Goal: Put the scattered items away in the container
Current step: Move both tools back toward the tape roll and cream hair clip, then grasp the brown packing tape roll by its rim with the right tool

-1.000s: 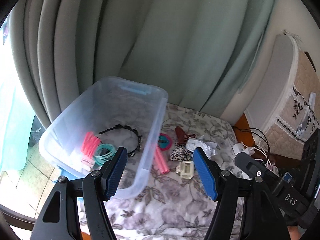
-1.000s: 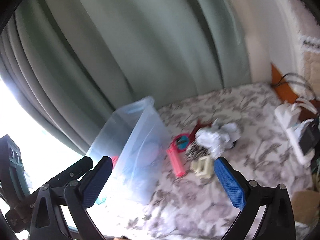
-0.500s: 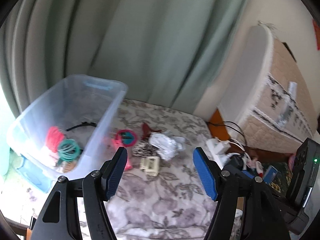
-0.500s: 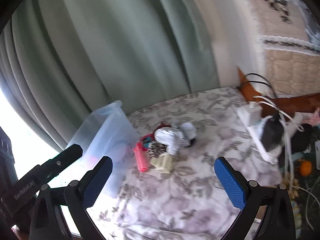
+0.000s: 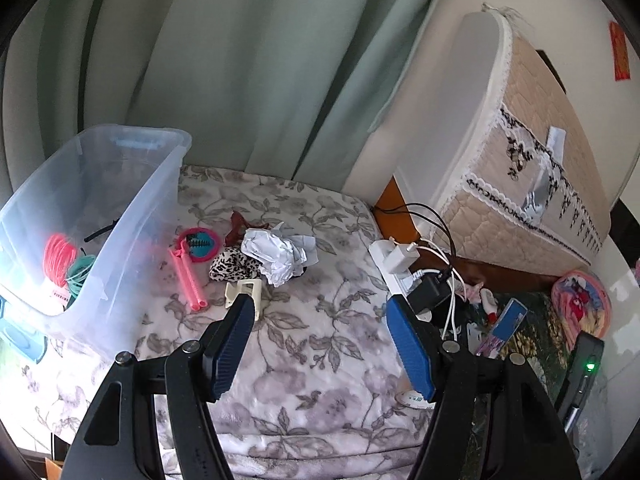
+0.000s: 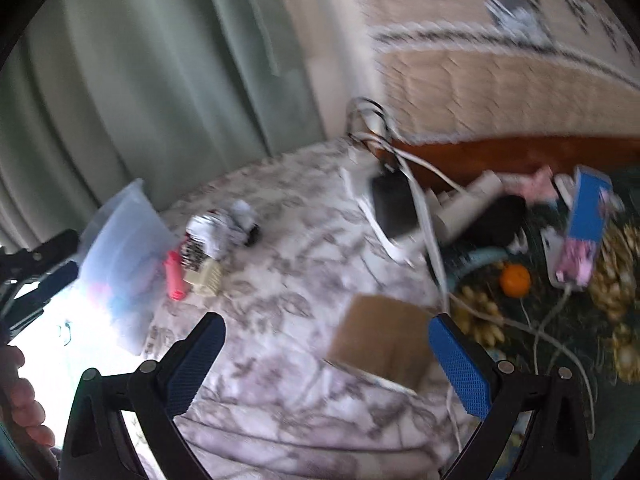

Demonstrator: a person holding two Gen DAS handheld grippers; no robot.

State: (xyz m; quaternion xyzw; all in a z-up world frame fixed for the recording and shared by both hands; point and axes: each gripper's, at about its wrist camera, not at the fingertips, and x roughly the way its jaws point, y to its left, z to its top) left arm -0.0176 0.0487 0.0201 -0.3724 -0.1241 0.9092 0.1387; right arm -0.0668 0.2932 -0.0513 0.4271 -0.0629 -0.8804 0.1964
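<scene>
Lengthwise, pink tubes (image 5: 187,280) point toward camera.

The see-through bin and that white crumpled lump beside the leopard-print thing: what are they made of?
The bin looks like clear, glossy plastic: the pink and teal hair ties inside show through its wall. The white crumpled lump seems to be paper or thin tissue, matte with sharp creases, though soft fabric cannot be ruled out.

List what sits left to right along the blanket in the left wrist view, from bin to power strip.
clear bin → pink curler sticks → cream hair claw → crumpled white paper → white power strip
</scene>
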